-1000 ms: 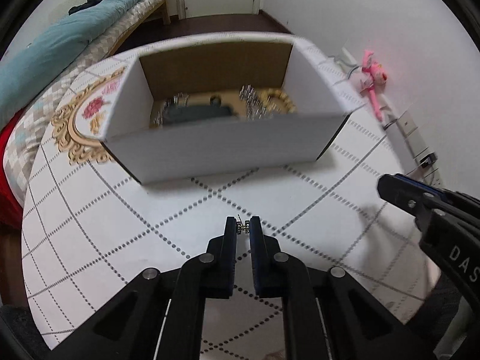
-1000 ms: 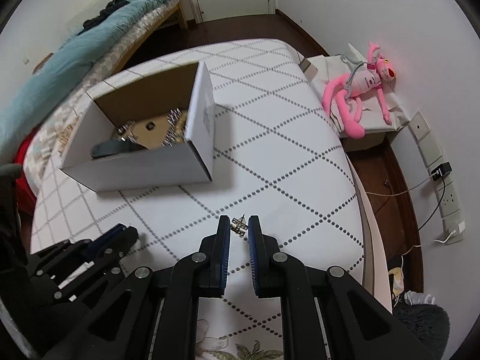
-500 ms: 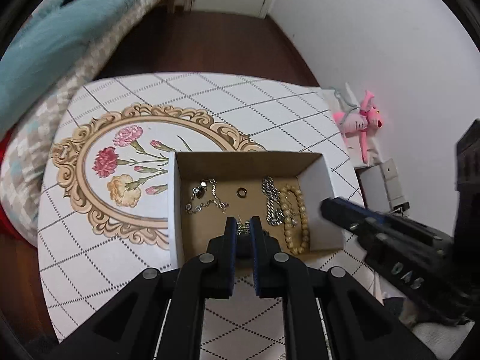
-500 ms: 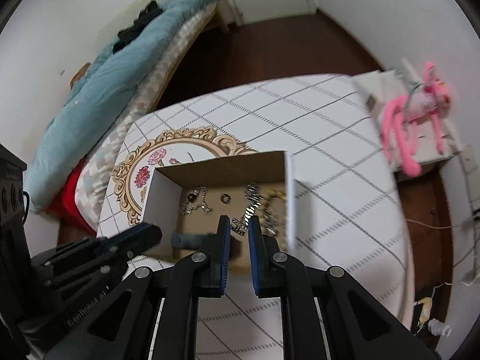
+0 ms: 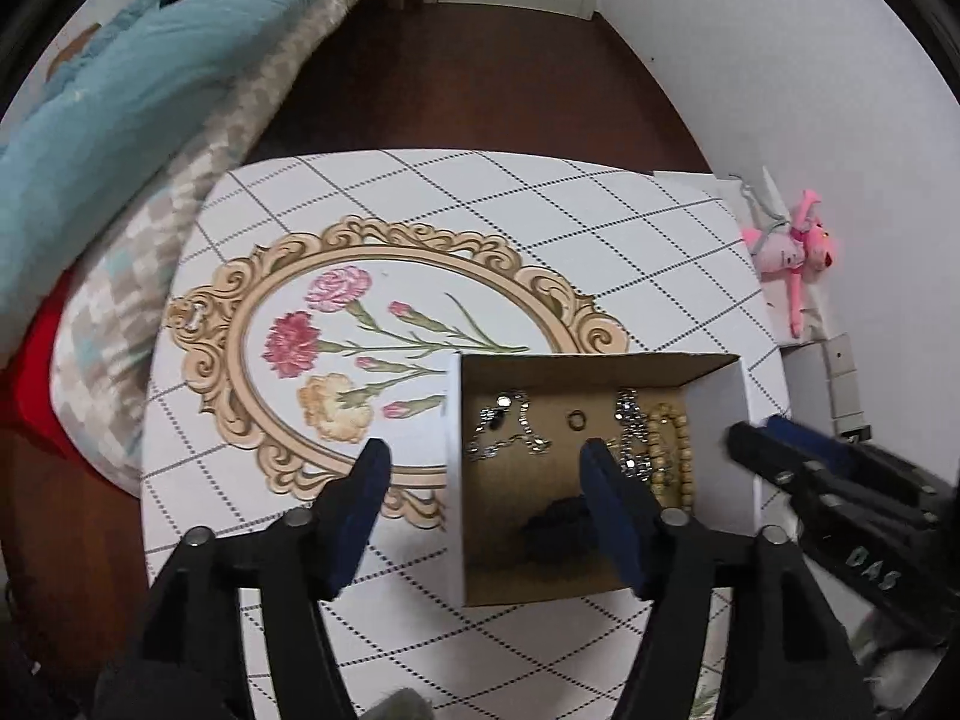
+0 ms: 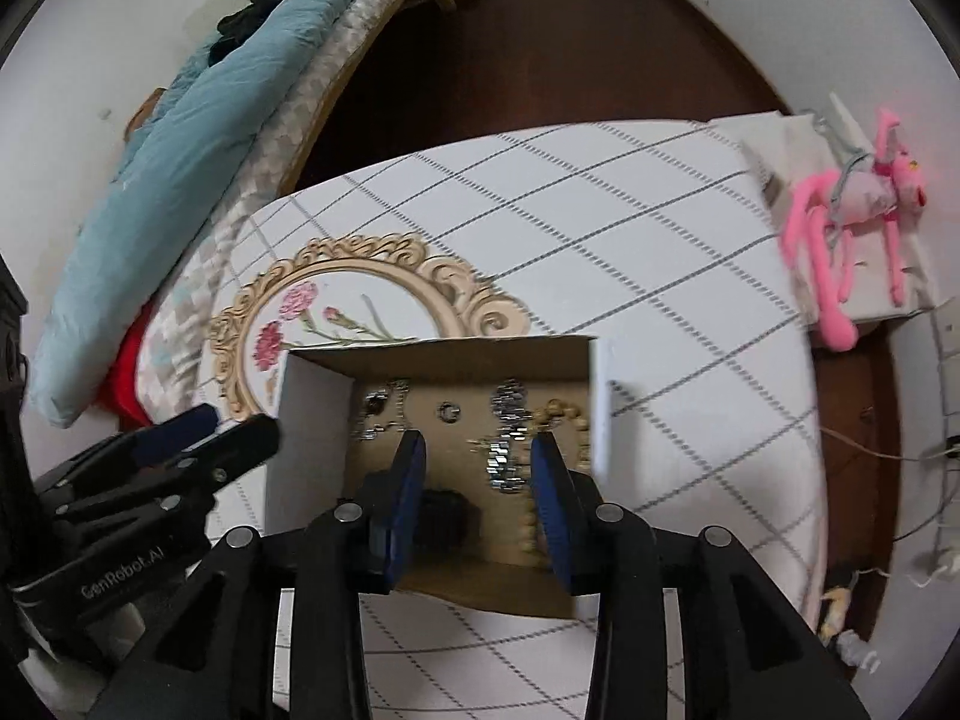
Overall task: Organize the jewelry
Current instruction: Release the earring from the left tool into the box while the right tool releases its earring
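Both tools hang over the cardboard box (image 5: 714, 420) on the counter (image 5: 540, 210): left tool (image 5: 483, 468) spread wide, right tool (image 6: 477, 462) parted, neither holding anything. "GenRobot.AI" reads on the left tool's side, "DAS" on the right's. Inside the box lie a silver chain (image 5: 510, 432), ring (image 5: 576, 419) and beaded bracelet (image 5: 672, 450).

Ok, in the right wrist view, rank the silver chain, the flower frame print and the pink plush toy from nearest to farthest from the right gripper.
1. Silver chain: in the cardboard box, just ahead of the open right gripper.
2. Flower frame print: on the tablecloth beyond the box, to the left.
3. Pink plush toy: off the table, far right.
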